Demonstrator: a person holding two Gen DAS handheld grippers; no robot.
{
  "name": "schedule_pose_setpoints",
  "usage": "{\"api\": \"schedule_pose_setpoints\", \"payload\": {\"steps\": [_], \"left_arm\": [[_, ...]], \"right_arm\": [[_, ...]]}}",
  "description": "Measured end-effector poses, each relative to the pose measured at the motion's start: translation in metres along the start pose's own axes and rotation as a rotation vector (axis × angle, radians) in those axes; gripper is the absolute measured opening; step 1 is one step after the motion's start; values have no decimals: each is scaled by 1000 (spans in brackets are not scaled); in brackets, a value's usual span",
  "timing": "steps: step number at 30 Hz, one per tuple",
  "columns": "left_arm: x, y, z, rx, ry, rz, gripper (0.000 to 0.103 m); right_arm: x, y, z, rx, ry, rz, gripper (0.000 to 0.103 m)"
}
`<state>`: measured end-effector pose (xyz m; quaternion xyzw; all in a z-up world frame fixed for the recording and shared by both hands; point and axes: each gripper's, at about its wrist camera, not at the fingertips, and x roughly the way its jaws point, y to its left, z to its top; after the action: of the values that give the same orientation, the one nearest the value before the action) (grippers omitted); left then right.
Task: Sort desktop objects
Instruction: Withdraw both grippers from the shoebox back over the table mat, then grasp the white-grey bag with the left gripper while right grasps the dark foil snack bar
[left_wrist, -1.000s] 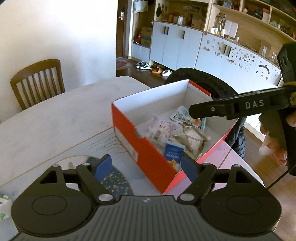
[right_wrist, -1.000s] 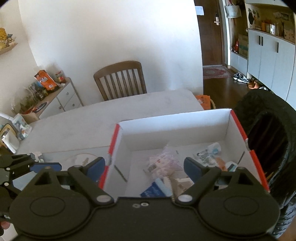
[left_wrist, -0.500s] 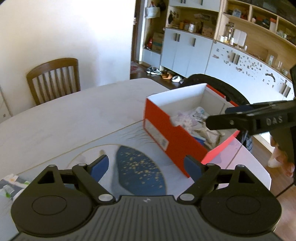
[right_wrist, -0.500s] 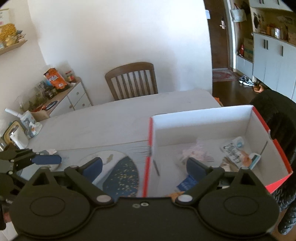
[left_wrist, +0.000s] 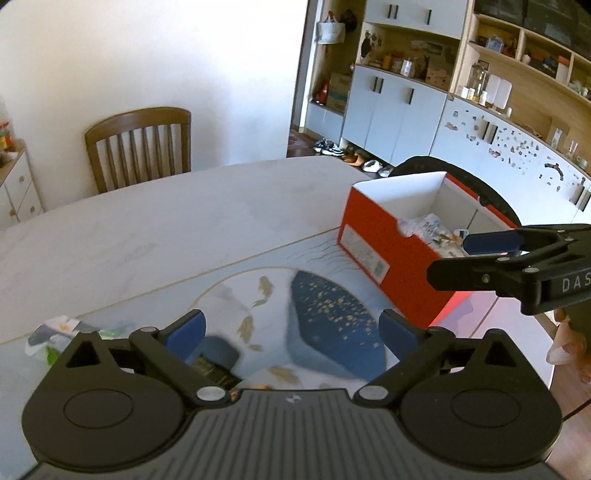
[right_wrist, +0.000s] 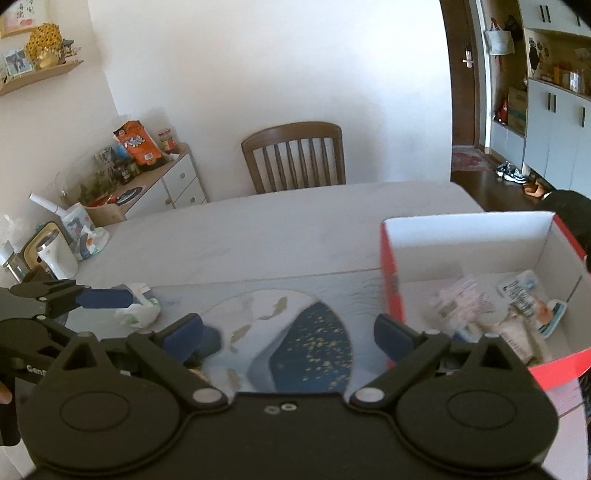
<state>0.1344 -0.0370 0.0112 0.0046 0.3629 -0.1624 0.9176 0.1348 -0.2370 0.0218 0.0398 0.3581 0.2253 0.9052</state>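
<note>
The red shoebox (left_wrist: 391, 254) with white inner walls (right_wrist: 465, 236) stands on the right of the table and holds several packets (right_wrist: 524, 291). My left gripper (left_wrist: 291, 328) hovers over the fish-patterned mat (left_wrist: 332, 310); its jaws are opening, with nothing between them. A dark flat object (left_wrist: 216, 363) lies under its left finger. A crumpled white-and-green packet (left_wrist: 55, 332) lies at the left, and shows in the right wrist view (right_wrist: 138, 310) too. My right gripper (right_wrist: 288, 332) is open and empty, just left of the box; from the left wrist it shows (left_wrist: 465, 258) in front of the box.
A wooden chair (right_wrist: 295, 158) stands behind the table (left_wrist: 147, 236). A black padded seat back (left_wrist: 491, 192) rises behind the box. A sideboard (right_wrist: 162, 177) with snacks and a white appliance (right_wrist: 55, 254) are at the left. Cabinets (left_wrist: 399, 110) line the far wall.
Both grippers have moved left, away from the box and over the mat. The box has slid to the right in both views. The crumpled packet and dark object came into view. The left jaws have widened.
</note>
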Motion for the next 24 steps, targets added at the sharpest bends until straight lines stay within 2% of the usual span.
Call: {"api": "schedule_pose_setpoints", "payload": {"steps": [14,24], "left_arm": [[-13,69,-24,-23,9,99,101],[-13,118,-29,-67,37,156,101]], "right_arm": [[19,50,-11,-31,38,-12,100],[42,79,-20,-46,67,-19,100]]}}
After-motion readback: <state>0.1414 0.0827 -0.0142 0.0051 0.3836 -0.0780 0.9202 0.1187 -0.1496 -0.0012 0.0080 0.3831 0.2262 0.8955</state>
